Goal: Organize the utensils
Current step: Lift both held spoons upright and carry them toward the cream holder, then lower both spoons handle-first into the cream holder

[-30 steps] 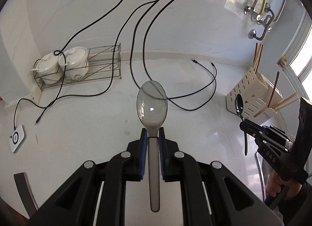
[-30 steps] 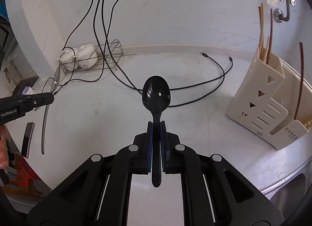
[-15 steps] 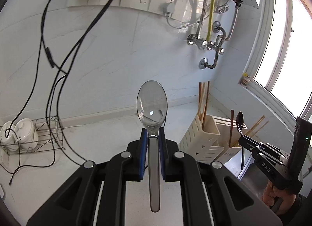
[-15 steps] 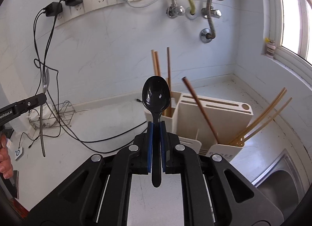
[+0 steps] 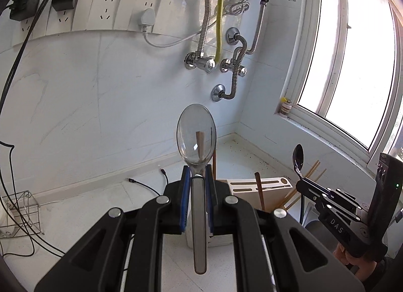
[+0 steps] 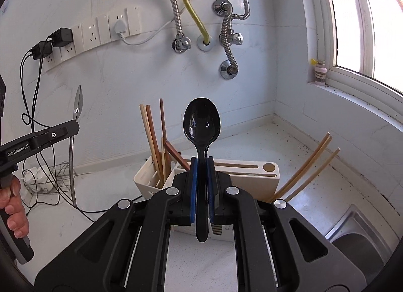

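Here, the left gripper point(image 5: 197, 181) is clamping a stiff, slick steel spoon point(image 5: 196, 136) at its neck, while the right gripper point(image 6: 202, 166) is pinching a light black plastic spoon point(image 6: 202, 122); both are pointing toward the cream utensil holder point(image 6: 264, 173), needing firm handle grips.

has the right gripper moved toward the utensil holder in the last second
Yes. The right gripper, shut on the black spoon, has swung toward the cream utensil holder: the holder sat far right in its view, now it is directly behind the spoon.
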The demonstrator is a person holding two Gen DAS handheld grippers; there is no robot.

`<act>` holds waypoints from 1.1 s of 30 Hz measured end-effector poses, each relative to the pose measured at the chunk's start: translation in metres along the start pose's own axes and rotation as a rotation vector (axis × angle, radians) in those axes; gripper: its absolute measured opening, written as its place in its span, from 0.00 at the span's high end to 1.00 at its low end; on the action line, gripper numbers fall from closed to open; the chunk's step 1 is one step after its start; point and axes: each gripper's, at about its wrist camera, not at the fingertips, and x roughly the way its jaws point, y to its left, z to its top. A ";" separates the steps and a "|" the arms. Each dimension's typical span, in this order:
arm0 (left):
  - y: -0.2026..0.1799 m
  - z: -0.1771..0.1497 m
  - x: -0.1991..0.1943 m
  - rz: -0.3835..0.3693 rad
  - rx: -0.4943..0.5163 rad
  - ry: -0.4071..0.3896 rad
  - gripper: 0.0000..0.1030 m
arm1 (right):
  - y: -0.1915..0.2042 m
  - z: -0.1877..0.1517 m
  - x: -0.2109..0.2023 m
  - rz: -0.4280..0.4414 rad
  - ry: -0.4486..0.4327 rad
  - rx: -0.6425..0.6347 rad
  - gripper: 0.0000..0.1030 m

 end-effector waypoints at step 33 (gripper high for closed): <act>-0.050 -0.012 0.040 0.018 0.189 -0.409 0.89 | -0.067 -0.015 0.013 -0.018 -0.271 0.098 0.94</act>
